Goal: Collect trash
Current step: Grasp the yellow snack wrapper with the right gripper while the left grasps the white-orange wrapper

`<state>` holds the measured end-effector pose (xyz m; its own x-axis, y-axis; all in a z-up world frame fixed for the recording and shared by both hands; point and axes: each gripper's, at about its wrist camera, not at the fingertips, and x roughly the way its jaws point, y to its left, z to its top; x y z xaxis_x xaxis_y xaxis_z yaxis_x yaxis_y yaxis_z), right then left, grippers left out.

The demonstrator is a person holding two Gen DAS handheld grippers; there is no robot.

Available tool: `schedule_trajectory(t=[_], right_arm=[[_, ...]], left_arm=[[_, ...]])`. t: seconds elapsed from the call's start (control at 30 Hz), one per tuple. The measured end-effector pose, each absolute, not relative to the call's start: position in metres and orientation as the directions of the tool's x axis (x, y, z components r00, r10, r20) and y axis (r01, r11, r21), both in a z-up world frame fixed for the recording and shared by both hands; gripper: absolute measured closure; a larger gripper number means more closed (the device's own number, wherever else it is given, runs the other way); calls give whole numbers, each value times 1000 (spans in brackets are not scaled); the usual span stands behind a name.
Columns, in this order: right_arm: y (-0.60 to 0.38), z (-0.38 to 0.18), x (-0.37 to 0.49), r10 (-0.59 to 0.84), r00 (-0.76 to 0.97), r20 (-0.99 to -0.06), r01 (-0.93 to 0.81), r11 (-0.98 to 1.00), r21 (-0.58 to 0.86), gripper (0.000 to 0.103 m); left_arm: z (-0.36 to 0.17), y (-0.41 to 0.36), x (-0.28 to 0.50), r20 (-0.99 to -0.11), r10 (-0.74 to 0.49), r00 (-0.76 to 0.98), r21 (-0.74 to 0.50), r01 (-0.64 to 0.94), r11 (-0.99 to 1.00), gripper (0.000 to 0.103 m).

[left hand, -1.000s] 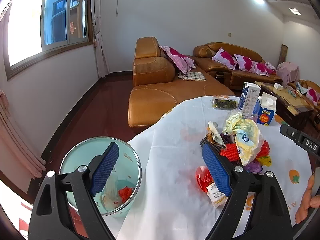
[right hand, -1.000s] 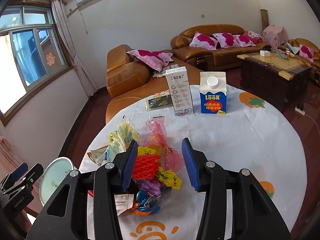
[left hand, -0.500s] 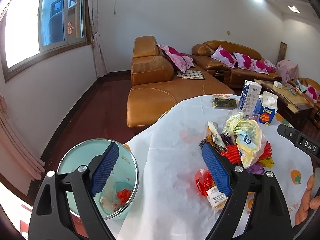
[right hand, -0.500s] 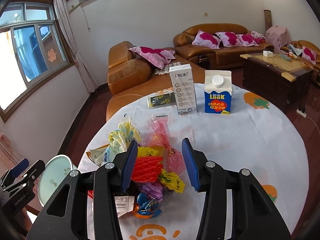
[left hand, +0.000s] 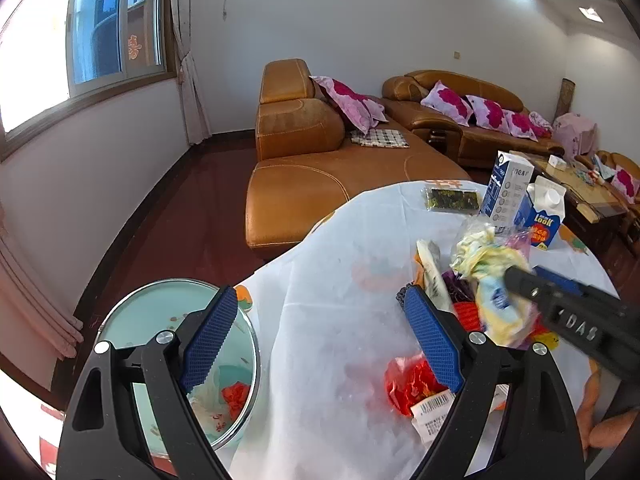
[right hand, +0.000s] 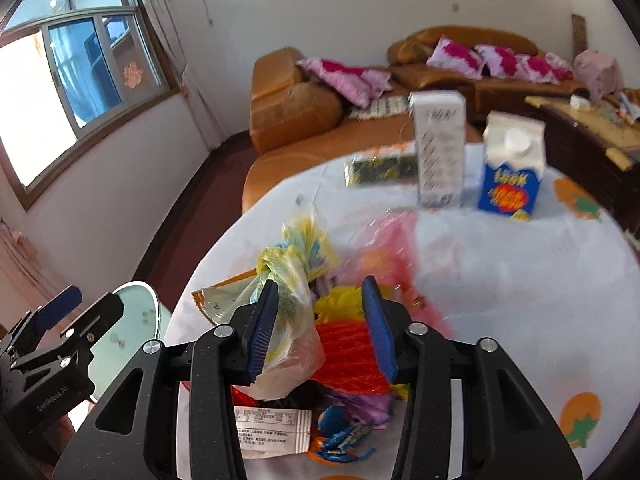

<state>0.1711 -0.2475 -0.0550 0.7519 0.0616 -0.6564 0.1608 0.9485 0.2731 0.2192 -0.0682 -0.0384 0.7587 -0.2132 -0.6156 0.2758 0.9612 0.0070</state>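
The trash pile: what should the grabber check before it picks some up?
1. Right gripper over the trash pile: ok.
2. Jaws open: ok, wrappers sit between them.
3. Grip closed on anything: not ok yet.
4. Bin within reach beside the table: ok, it is open-topped.
5. Left gripper free: ok, open and empty.
6. Milk cartons out of the way: ok, they stand behind the pile.
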Motion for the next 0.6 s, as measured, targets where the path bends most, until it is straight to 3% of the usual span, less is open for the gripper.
schedule_trajectory(t=[0.07, 0.17, 0.47, 0.6], right_arm=[[-245, -56, 172, 93, 752, -652, 128, 951, 282, 80], [-241, -51, 170, 124, 761, -637, 80, 956, 283, 95], [-273, -13, 133, 61, 863, -501, 125, 936, 329, 97], [-290, -11, 124, -25, 867, -497, 193, 937, 291, 97]], left_arm=[[-40, -74, 223, -619, -214, 755, 15, 284, 959, 19], [-44, -83, 227, -628, -210, 749, 30, 294, 955, 19], [-52, -107, 236, -651, -222, 726, 25, 313, 949, 19], [-55, -121, 245, -662, -244, 709, -3, 323, 947, 19]])
